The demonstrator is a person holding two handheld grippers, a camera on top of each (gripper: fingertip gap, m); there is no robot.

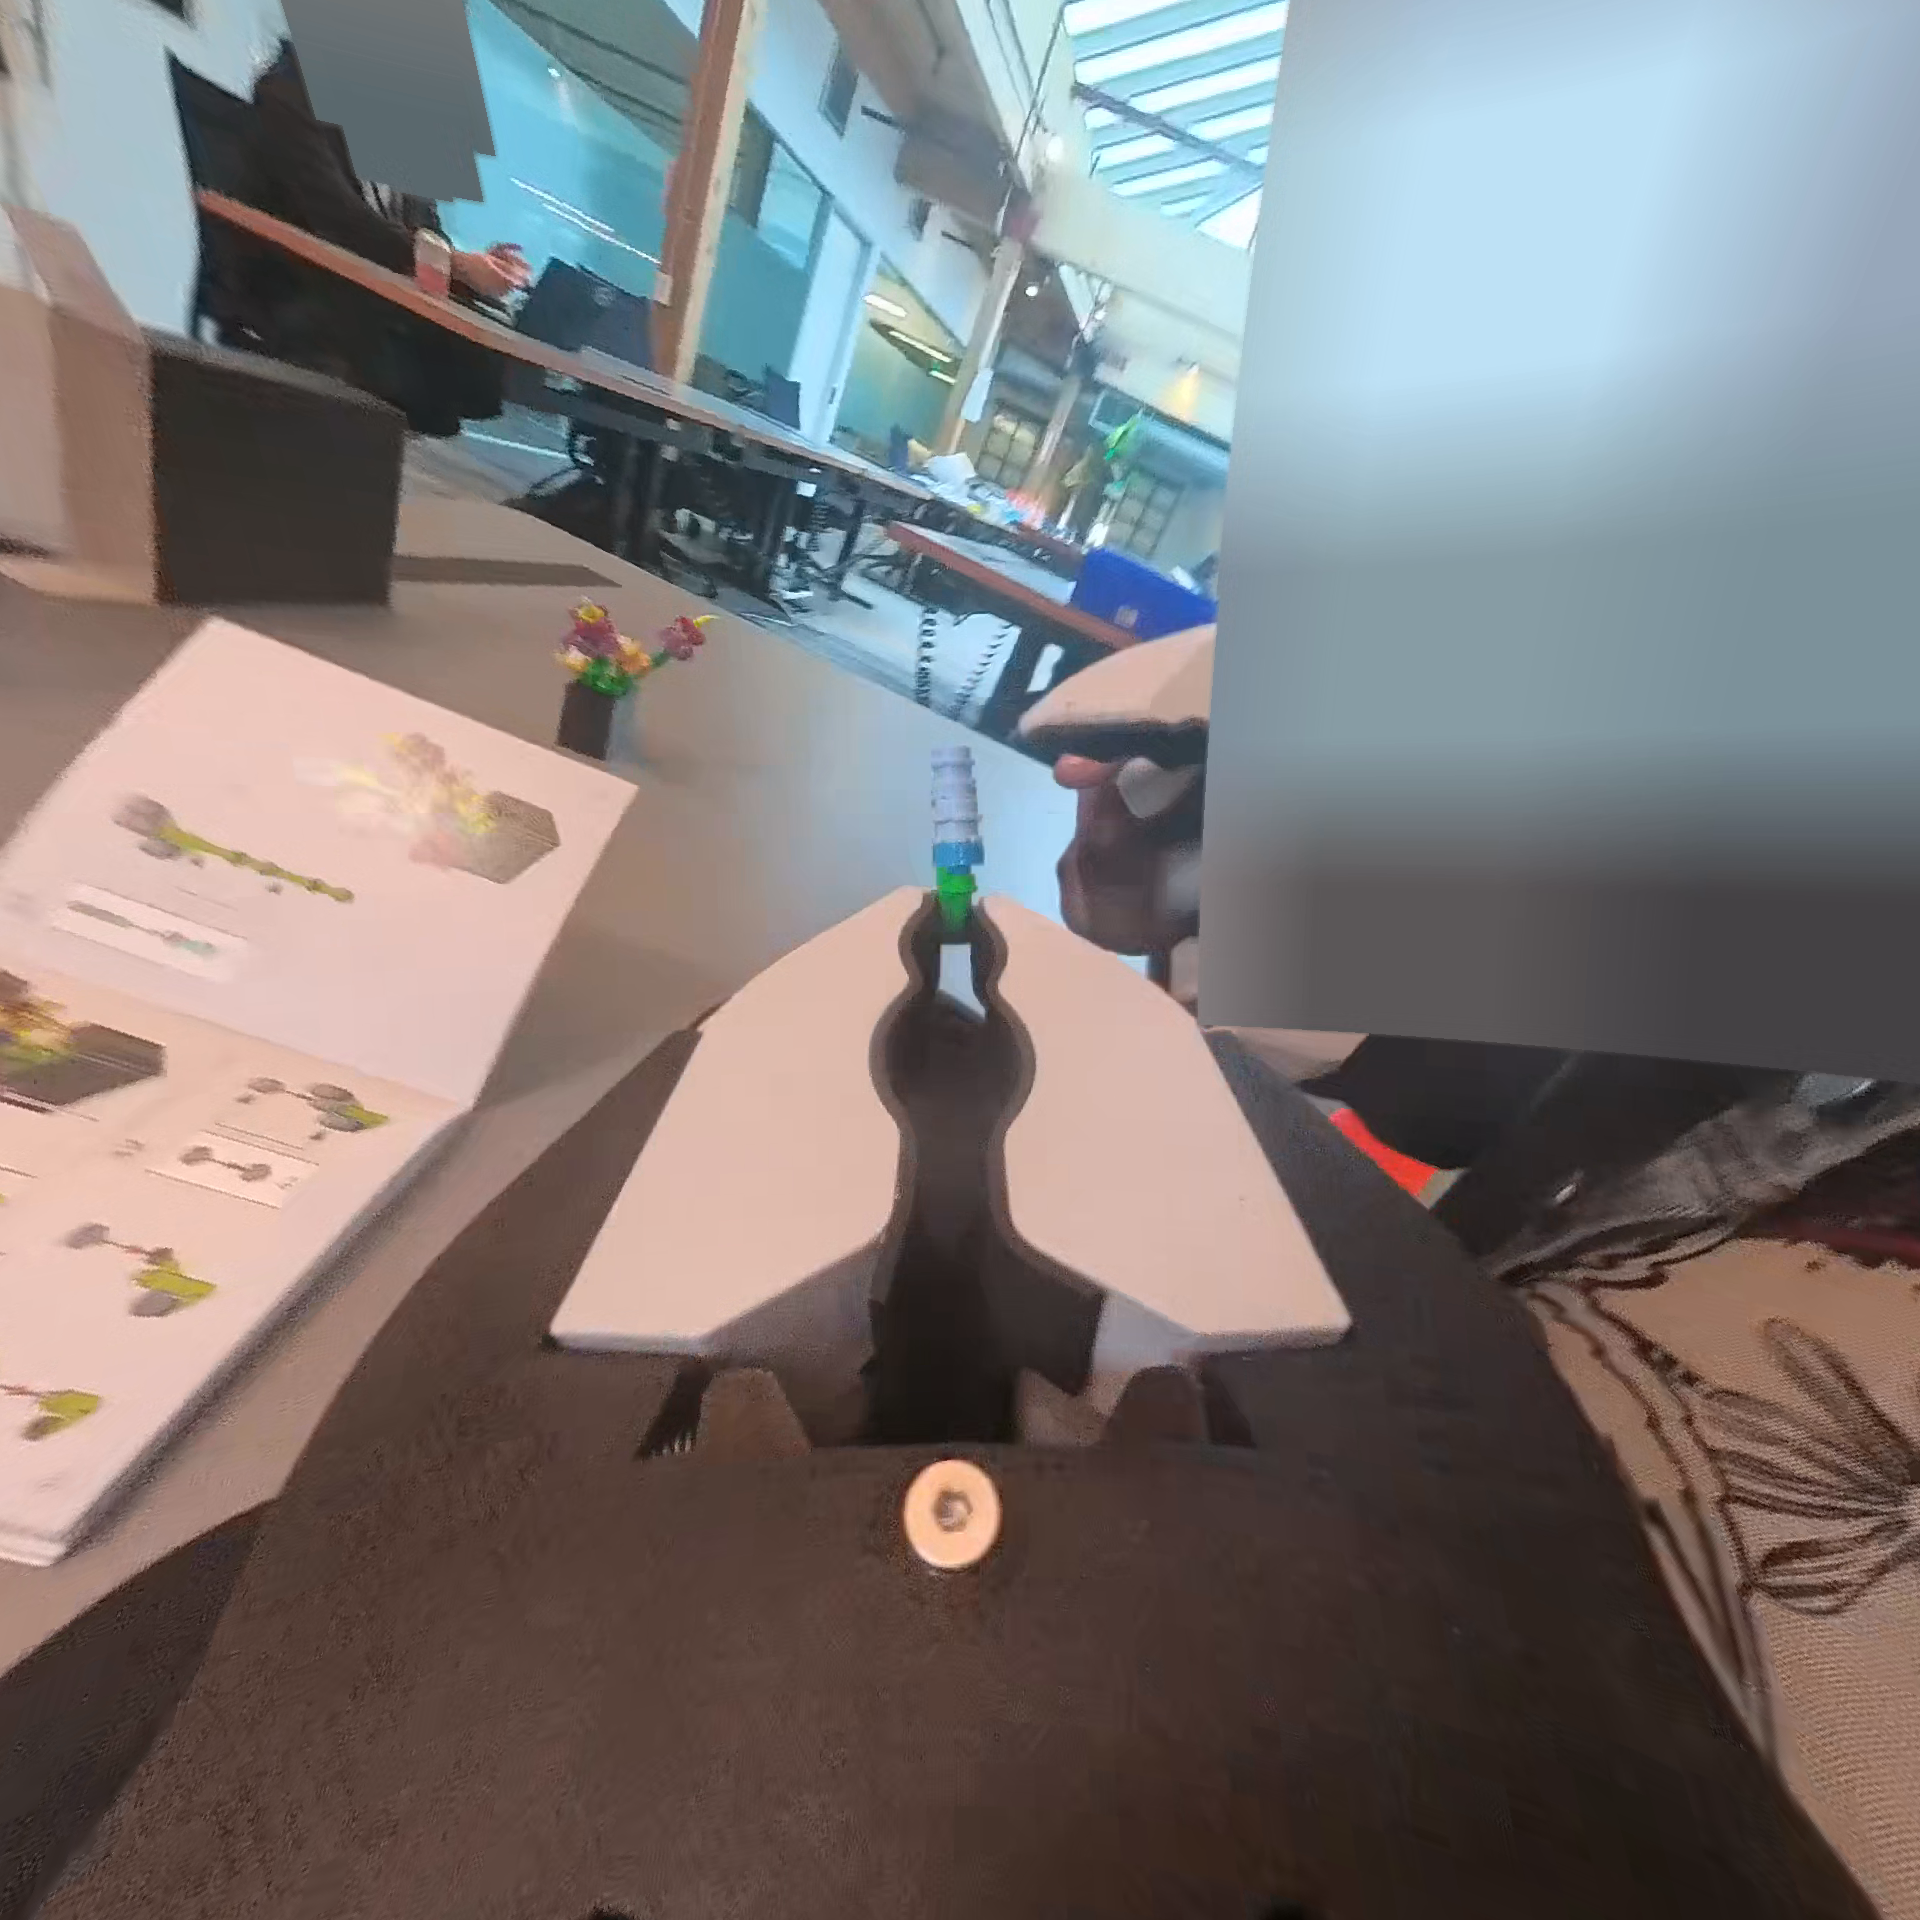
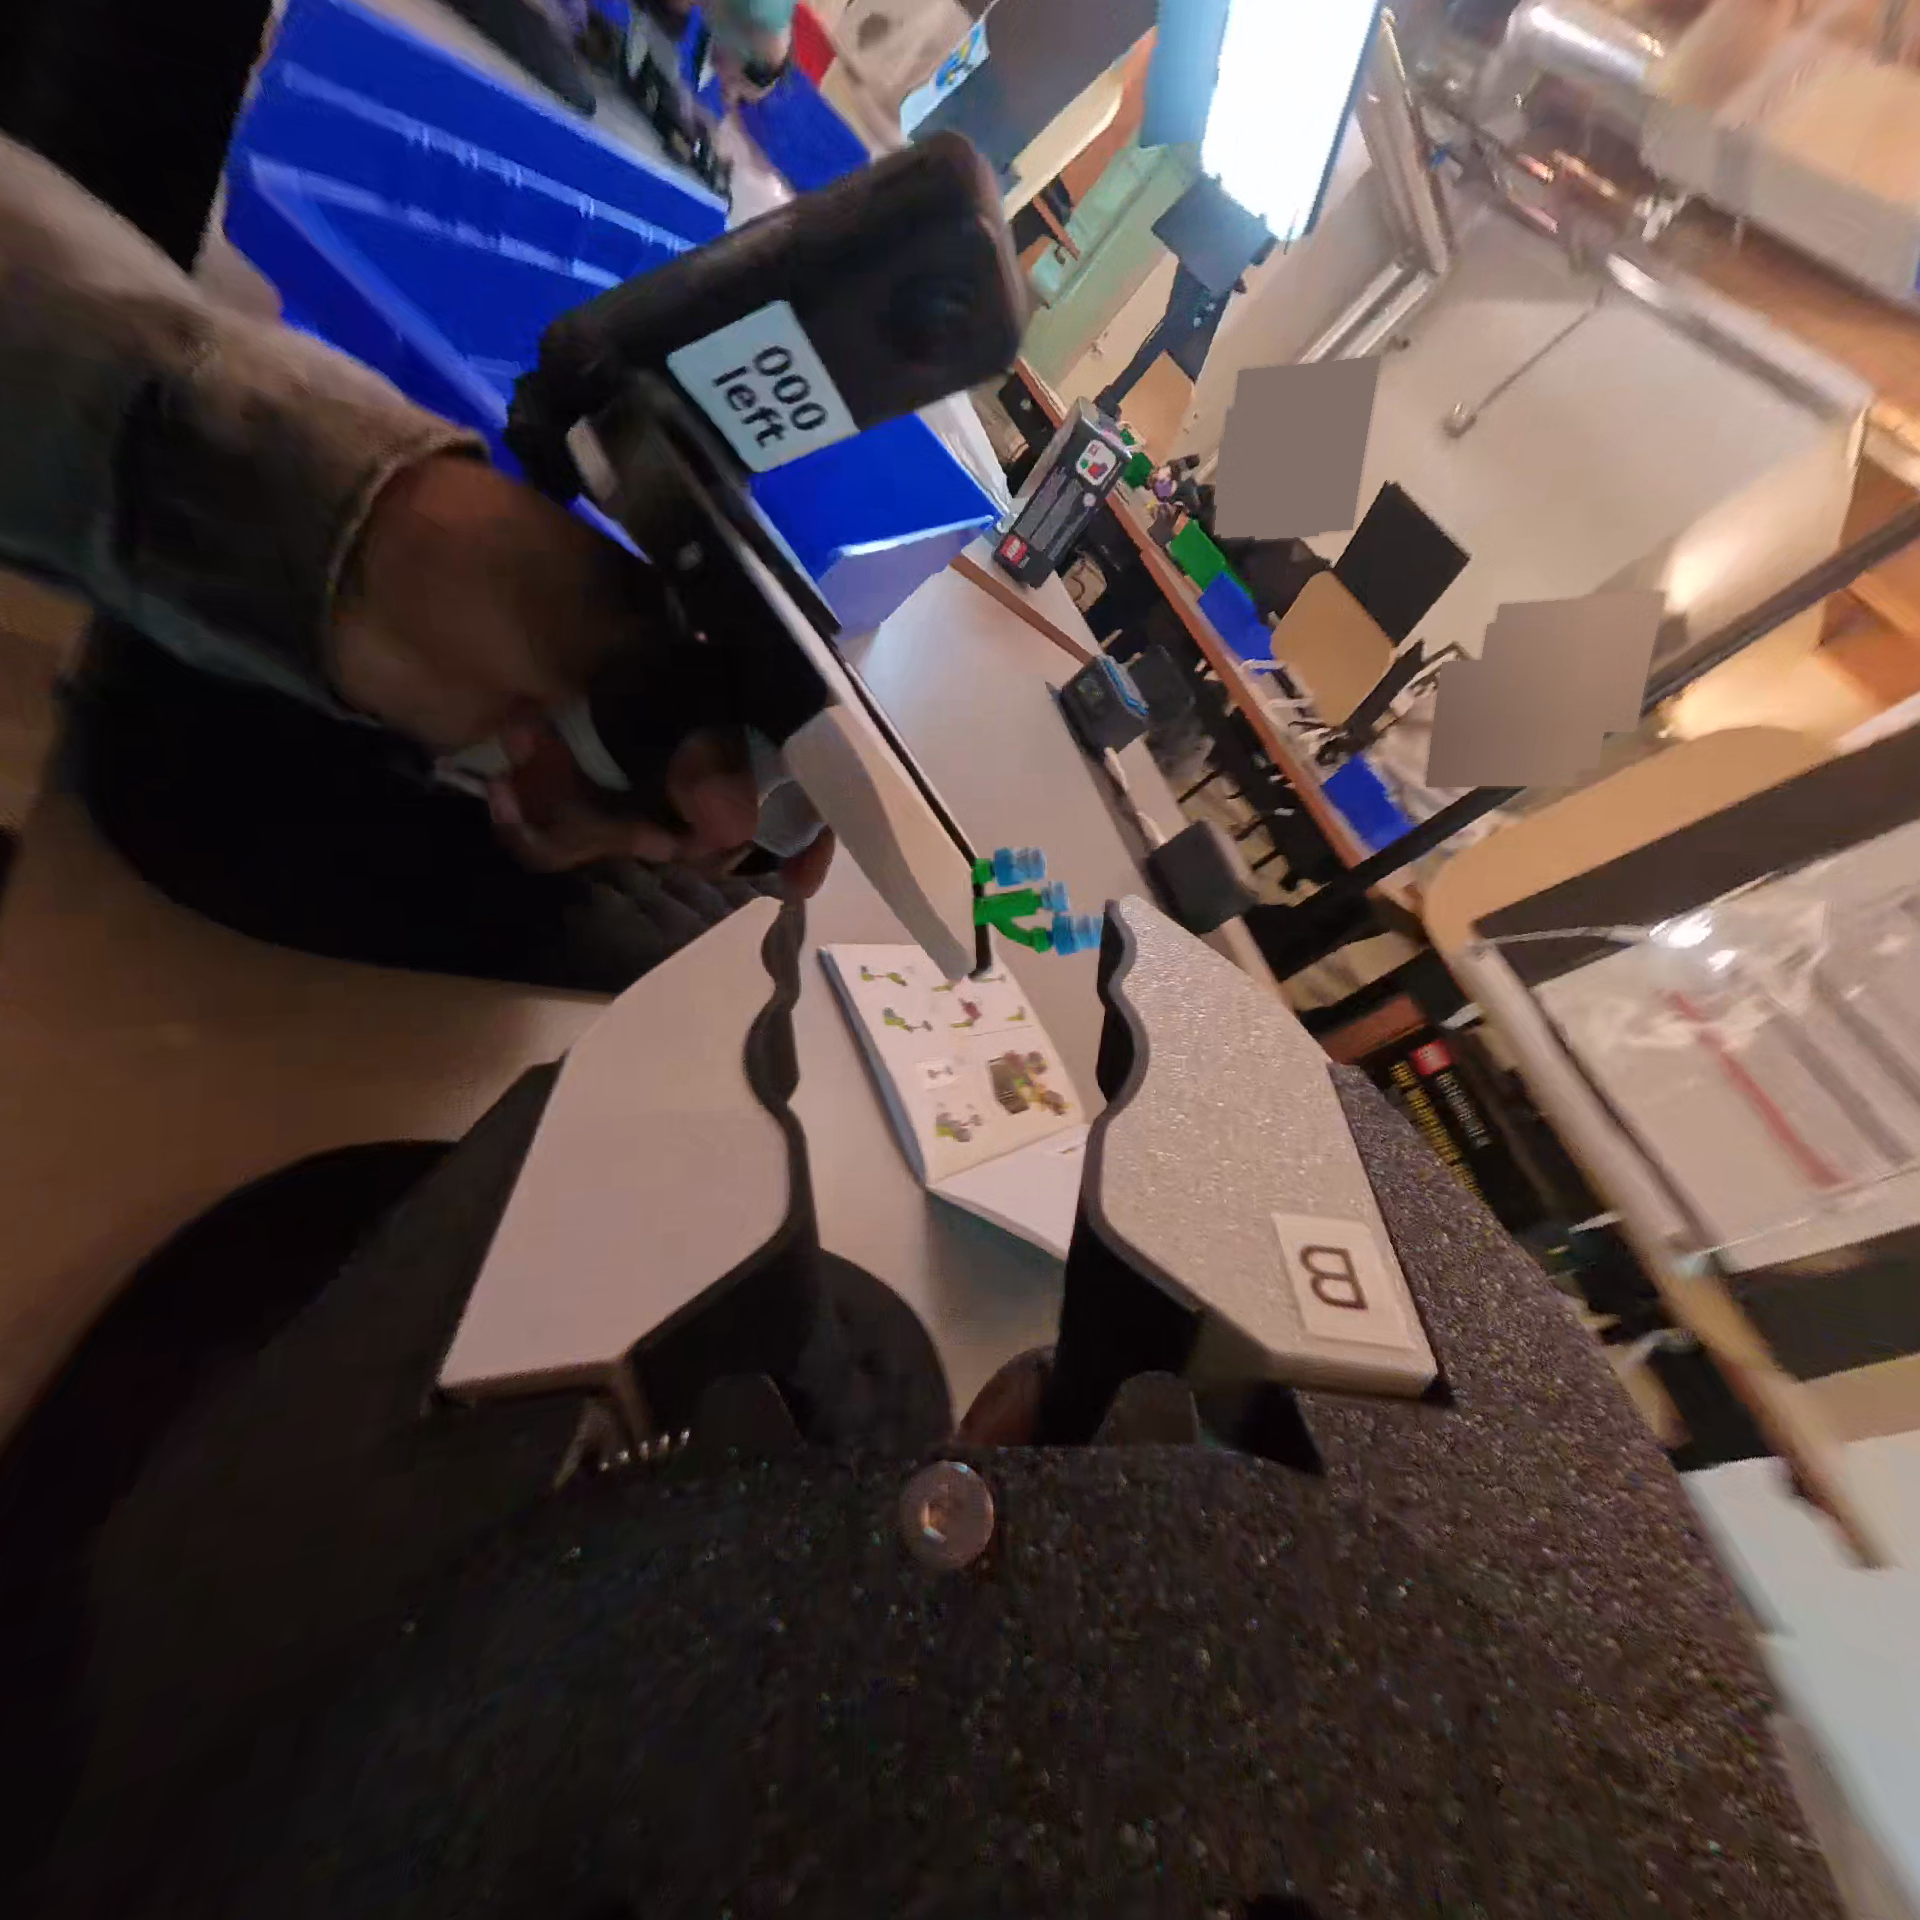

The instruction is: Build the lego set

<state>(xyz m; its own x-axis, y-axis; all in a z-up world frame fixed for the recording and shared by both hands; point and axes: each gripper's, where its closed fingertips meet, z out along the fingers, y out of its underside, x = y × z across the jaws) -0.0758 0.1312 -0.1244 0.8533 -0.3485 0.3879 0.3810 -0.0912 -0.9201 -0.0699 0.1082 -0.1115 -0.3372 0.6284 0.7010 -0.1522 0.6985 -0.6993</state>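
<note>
Surface: a smooth grey tabletop [image 1: 790, 748] in an open workshop with long desks
Left gripper [image 1: 954, 906]: matte white wedge-shaped fingers clenched on the green base of a small plastic lego stem [image 1: 955, 831], blue and pale ridged pieces stacked above
Right gripper [image 2: 951, 920]: grainy grey fingers spread apart, grasping nothing, one tip just beside the stem's blue studs
Glossy instruction booklet [image 1: 281, 997]: lay open and flat on the table
Built lego flower bouquet [image 1: 613, 665]: stood upright in a dark square pot, farther back
</note>
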